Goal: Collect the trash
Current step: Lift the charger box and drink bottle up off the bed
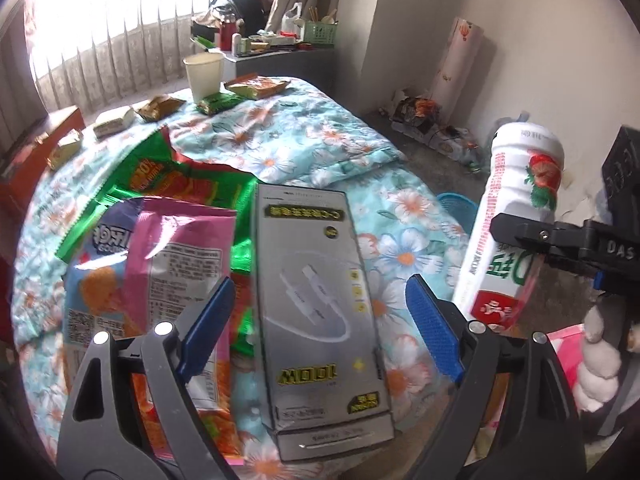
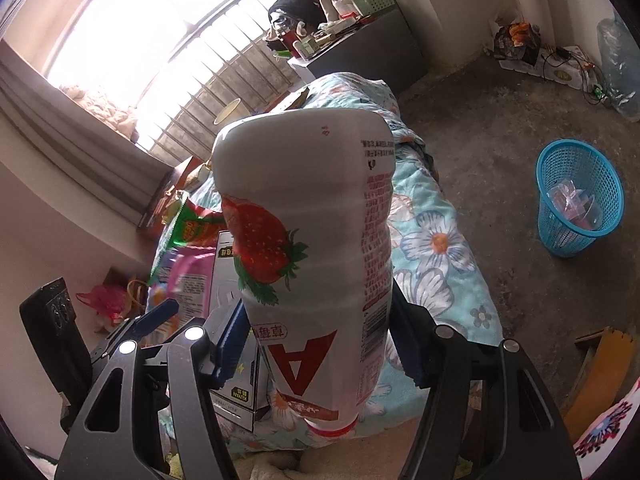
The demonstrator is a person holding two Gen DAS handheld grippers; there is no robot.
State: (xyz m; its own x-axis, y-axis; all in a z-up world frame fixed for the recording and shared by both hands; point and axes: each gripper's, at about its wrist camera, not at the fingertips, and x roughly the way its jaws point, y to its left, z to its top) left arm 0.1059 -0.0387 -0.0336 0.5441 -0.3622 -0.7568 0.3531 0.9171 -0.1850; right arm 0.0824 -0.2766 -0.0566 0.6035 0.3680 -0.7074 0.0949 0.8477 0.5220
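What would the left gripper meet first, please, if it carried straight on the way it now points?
Most likely the grey cable box, which lies on the floral quilt directly between the open left gripper fingers. Depth is hard to judge through the fisheye.

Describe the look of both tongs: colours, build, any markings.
Both match. The left tongs have dark grey plastic linkage arms with slotted cut-outs and silver pivot pins, ending in blue ribbed pads. The right tongs share that build; seen from the left wrist view, their black body carries raised lettering reading "DAS". No cables or sleeves visible.
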